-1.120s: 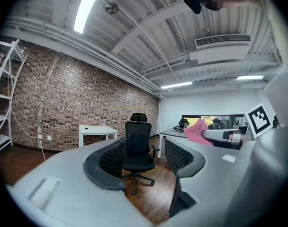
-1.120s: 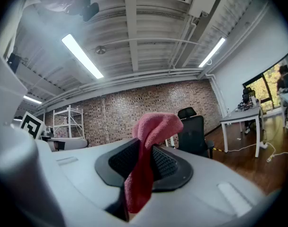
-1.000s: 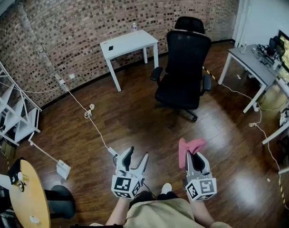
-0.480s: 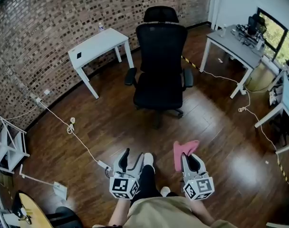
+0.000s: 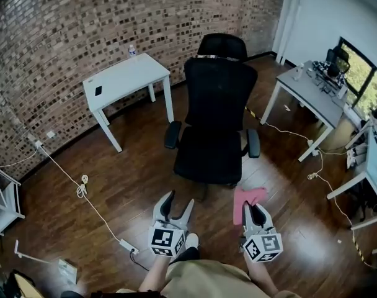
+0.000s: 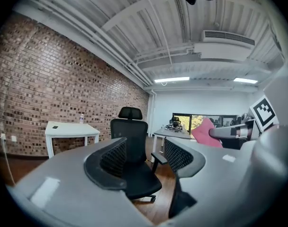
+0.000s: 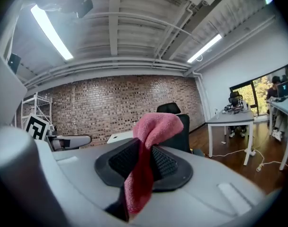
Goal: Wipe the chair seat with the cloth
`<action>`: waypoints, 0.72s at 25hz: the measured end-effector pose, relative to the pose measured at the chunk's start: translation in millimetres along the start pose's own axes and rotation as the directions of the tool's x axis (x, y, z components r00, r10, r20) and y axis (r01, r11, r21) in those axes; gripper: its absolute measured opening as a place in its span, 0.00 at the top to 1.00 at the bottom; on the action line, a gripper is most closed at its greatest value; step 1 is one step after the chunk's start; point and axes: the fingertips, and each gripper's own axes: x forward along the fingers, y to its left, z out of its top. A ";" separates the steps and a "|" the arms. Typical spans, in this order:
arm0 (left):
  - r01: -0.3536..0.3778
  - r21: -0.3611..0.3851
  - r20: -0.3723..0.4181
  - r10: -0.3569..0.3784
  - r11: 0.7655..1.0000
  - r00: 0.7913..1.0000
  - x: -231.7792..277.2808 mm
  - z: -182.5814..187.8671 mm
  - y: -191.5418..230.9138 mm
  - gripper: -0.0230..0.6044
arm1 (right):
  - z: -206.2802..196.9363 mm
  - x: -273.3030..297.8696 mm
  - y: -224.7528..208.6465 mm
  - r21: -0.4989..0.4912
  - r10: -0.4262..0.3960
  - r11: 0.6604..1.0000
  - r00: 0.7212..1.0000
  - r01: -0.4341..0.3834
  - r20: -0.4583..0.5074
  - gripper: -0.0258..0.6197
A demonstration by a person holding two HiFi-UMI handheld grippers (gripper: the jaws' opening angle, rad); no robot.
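Note:
A black office chair [image 5: 213, 123] with a tall back and headrest stands on the wood floor ahead of me; its seat [image 5: 208, 163] faces me. In the left gripper view the chair [image 6: 132, 164] shows between the jaws, still some way off. My left gripper [image 5: 176, 207] is open and holds nothing. My right gripper [image 5: 252, 211] is shut on a pink cloth [image 5: 245, 198], which sticks up from the jaws and hangs down between them in the right gripper view [image 7: 146, 160]. Both grippers hover short of the seat's front edge.
A white table [image 5: 123, 79] stands left of the chair by the brick wall, with a small bottle [image 5: 132, 50] on it. A grey desk [image 5: 312, 95] with monitors is at the right. White cables [image 5: 83, 188] trail over the floor at the left and right.
The view has come closer to the chair, which now sits larger and nearer the grippers. Both grippers keep their pose; the cloth stays in the right one.

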 end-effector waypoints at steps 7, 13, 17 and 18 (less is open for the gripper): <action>0.035 -0.009 -0.036 -0.035 0.999 0.999 66.8 -8.6 49.4 0.58 | -22.2 75.8 10.5 0.029 0.016 0.999 0.999 -0.015 -0.045 0.86; 0.046 -0.019 -0.089 -0.047 0.999 0.995 136.3 -28.9 69.1 0.58 | -39.4 131.4 -31.6 0.077 -0.029 0.996 0.995 0.037 -0.093 0.86; 0.062 -0.013 -0.099 -0.063 0.998 0.993 203.8 -28.3 82.8 0.58 | -39.0 193.2 -71.0 0.108 -0.038 0.993 0.994 0.049 -0.098 0.86; 0.062 -0.014 -0.100 -0.063 0.998 0.993 221.1 -27.2 88.7 0.58 | -37.2 211.6 -78.9 0.111 -0.031 0.993 0.995 0.042 -0.098 0.86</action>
